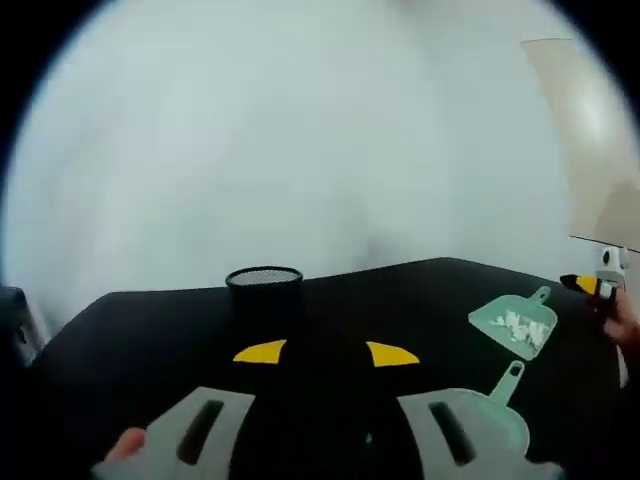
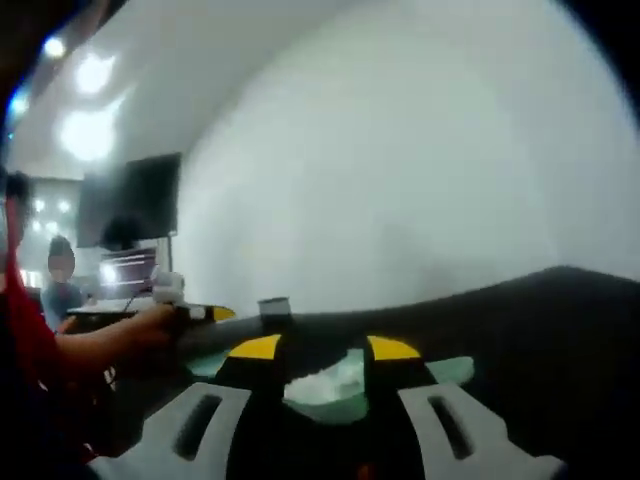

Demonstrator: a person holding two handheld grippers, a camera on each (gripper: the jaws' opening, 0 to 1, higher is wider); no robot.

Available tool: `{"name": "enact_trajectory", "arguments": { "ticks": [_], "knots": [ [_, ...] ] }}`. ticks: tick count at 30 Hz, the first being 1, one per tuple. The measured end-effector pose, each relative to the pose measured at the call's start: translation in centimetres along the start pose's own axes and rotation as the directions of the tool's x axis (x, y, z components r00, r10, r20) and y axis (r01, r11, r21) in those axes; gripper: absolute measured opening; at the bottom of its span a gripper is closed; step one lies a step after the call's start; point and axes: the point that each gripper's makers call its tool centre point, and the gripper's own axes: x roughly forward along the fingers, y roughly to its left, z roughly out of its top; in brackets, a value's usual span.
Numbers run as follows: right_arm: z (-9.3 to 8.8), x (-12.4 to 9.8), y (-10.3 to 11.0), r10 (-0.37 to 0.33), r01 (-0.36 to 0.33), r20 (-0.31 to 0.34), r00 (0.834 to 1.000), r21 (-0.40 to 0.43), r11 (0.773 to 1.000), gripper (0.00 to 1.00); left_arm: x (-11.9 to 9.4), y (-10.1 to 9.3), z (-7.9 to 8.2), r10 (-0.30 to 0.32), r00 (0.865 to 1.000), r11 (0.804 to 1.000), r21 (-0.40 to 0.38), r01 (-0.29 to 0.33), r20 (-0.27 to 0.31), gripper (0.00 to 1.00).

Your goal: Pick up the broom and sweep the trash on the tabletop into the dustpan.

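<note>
A black table [image 1: 150, 340] carries a black mesh cup [image 1: 265, 292], a green dustpan [image 1: 515, 322] holding white scraps [image 1: 517, 323], and a green broom [image 1: 495, 410] nearer

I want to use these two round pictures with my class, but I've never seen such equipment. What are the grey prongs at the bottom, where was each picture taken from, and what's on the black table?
A person holds a hand tool, a gripper, in each hand; each carries a camera looking along its two grey, yellow-tipped prongs. The left gripper stands open, holding nothing. On the black table sit a black mesh cup, a green dustpan with white scraps inside, and a green broom. The right gripper, also open, hovers near that dustpan.
</note>
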Motion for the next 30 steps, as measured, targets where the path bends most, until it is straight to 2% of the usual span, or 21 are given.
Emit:
{"name": "enact_trajectory", "arguments": {
  "ticks": [8,15,18,25,27,30],
  "knots": [
    [0.2,-0.1,0.2,0.009,-0.010,0.010,1.000,0.020,1.000,0.33,2.3,3.5,-1.7,0.086,0.993,0.996,0.033,-0.083,-0.075,0.34],
    [0.4,-0.1,0.2,0.013,-0.014,0.024,1.000,0.032,0.999,0.32,3.8,4.4,-2.4,0.088,0.993,0.996,0.039,-0.085,-0.080,0.41],
    [0.3,-0.1,0.2,0.016,-0.016,0.018,1.000,0.039,0.999,0.32,4.5,4.4,-2.3,0.073,0.996,0.997,0.020,-0.072,-0.054,0.45],
    [0.2,0.0,0.0,0.012,-0.013,0.016,1.000,0.043,0.999,0.32,6.2,5.5,-2.7,0.081,0.996,0.996,-0.031,-0.082,-0.039,0.53],
    [0.1,0.1,0.0,0.011,-0.012,0.009,1.000,0.042,0.999,0.32,6.6,5.7,-1.9,0.094,0.995,0.995,-0.046,-0.093,0.021,0.56],
    [-0.1,0.2,-0.1,0.011,-0.011,0.000,1.000,0.043,0.999,0.32,7.3,5.4,-1.9,0.091,0.995,0.996,-0.024,-0.090,0.026,0.63]
  ]
}}
